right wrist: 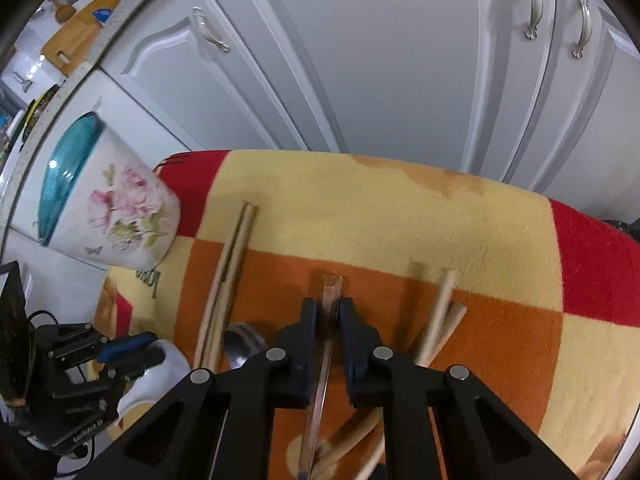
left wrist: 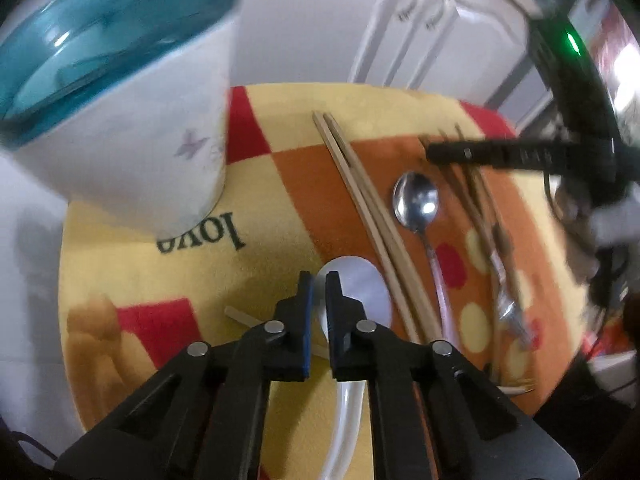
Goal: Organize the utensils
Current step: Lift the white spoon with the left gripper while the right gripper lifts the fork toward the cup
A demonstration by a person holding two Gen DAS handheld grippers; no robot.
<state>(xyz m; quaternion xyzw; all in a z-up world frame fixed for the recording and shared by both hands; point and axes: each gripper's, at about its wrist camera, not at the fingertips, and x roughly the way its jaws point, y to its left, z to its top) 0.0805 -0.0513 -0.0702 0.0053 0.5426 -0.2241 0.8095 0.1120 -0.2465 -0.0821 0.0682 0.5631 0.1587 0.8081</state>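
the landmark is the floral ceramic holder (right wrist: 120, 216), white with pink roses and a teal inside, standing at the far left corner of the checked fleece cloth (right wrist: 400, 208) of yellow, orange and red.

the left gripper (left wrist: 319, 280) points steeply down at the cloth on the near side of the holder. its jaws are closed on the rim of a white ceramic soup spoon (left wrist: 368, 284), whose bowl lies just right of the fingertips and whose handle runs back under the gripper. a short pale stick (left wrist: 240, 316) lies just left of the gripper, partly hidden by it.

right of the holder, a pair of light wooden chopsticks (left wrist: 372, 216) lies side by side, running from the far side of the cloth toward the near edge. just beyond them, further from the holder, a metal spoon (left wrist: 416, 200) lies bowl up with a pinkish handle. further right again lie darker chopsticks (left wrist: 480, 208) and a metal fork (left wrist: 510, 312), blurred.

the right gripper (right wrist: 327, 306) is well right of the holder, over the orange squares. its jaws are closed on a thin, clear, square-edged chopstick (right wrist: 320, 392), which sticks out a little past the fingertips. another pair of wooden chopsticks (right wrist: 440, 316) lies just right of it, and more wooden sticks cross beneath the gripper.

white cabinet doors (right wrist: 380, 60) with metal handles stand behind the cloth.
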